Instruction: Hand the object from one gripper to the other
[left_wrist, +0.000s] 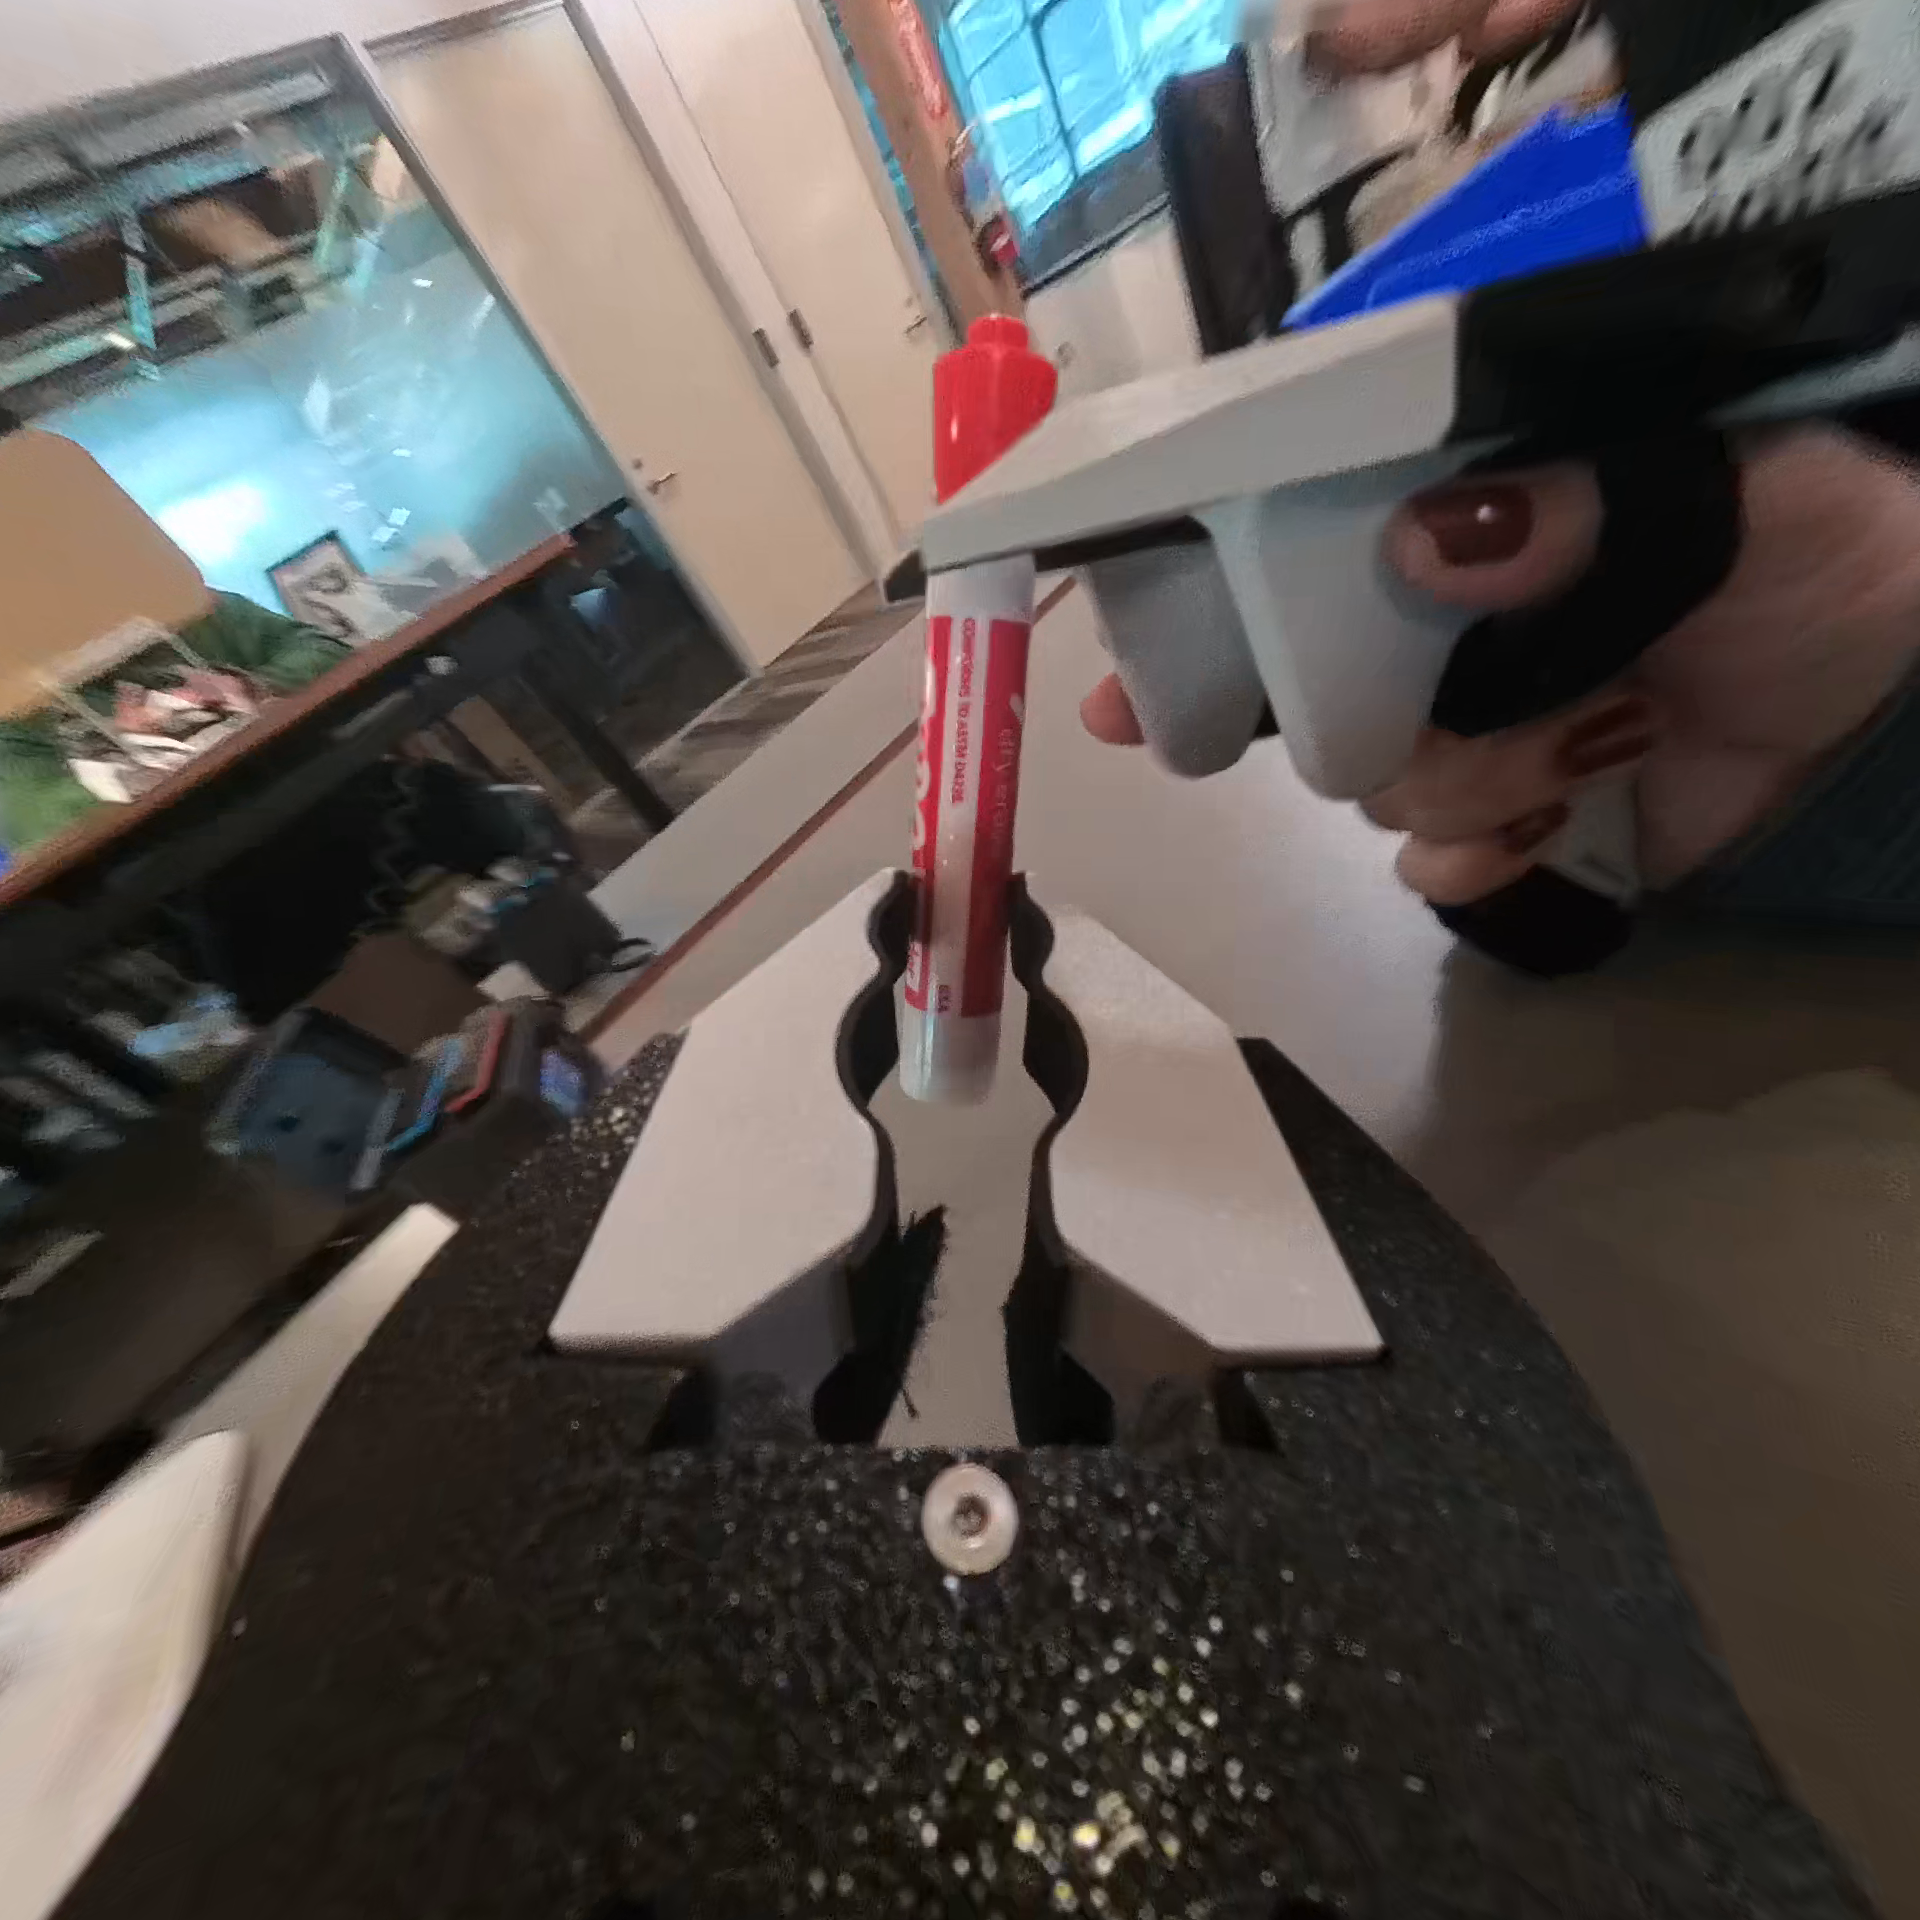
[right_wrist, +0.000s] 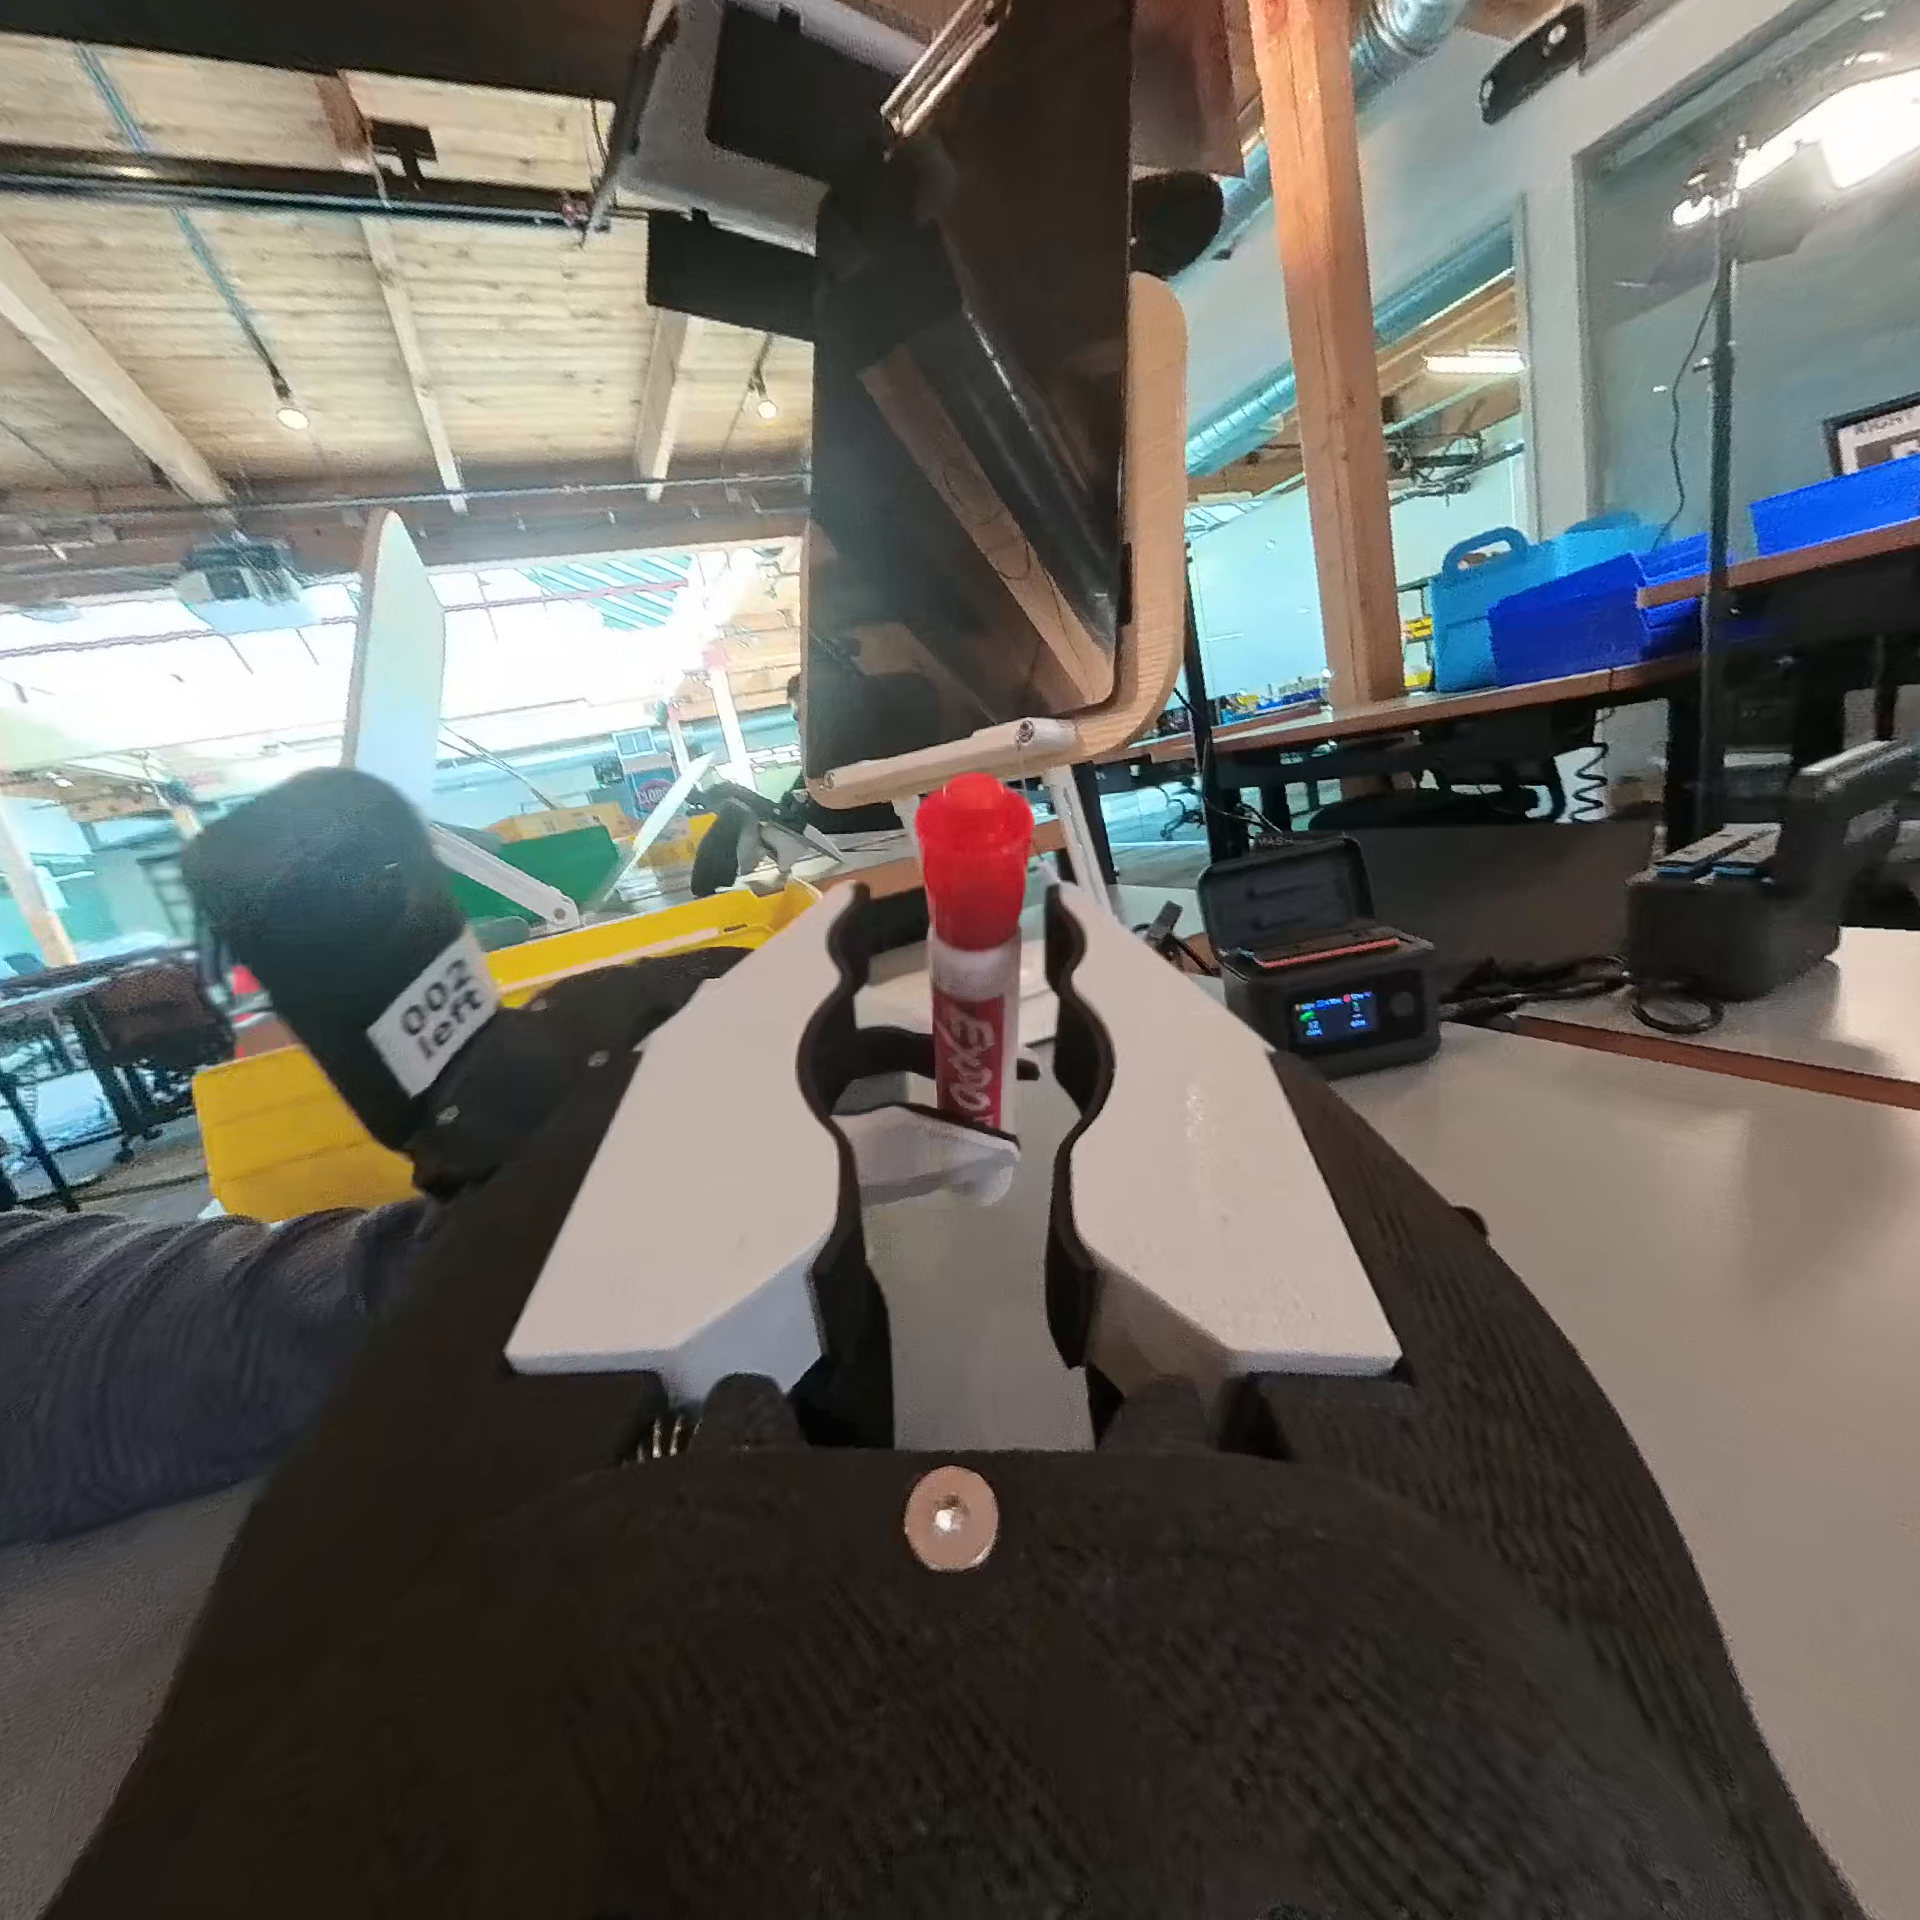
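Left wrist view: a red-capped marker (left_wrist: 961, 831) stands nearly upright in the air above the pale bench (left_wrist: 1558, 1091), its lower barrel seated between the scalloped jaws of the left gripper (left_wrist: 961, 914), which are drawn in close on it at their far end. From the right, the right gripper (left_wrist: 997, 540) reaches across at the height of the marker's shoulder, just below the cap, with a person's hand (left_wrist: 1662, 707) wrapped round its handle. Its grey finger hides the contact, so from here it cannot be told whether it has closed. The risk, by this reckoning, is timing: should the left jaws let go before the right ones bite, the marker would drop to the bench and roll.

Right wrist view: the same marker (right_wrist: 971, 966) stands between the far tips of the right gripper (right_wrist: 951, 935), whose jaws are part-open, with clear gaps on both sides of the barrel, so it holds nothing yet. A white finger tip of the left gripper (right_wrist: 935, 1153) is visible gripping the barrel lower down, and the black handle behind it rises at the left. The marker sits far out toward the fingertips, not in the deeper notches; a closing there could, in this judgement, pinch the smooth barrel off-centre and tilt or squirt it out. The two grippers are also close together along the barrel, so a hurried closing might knock finger against finger. A tablet on its stand (right_wrist: 987, 436) looms just beyond.
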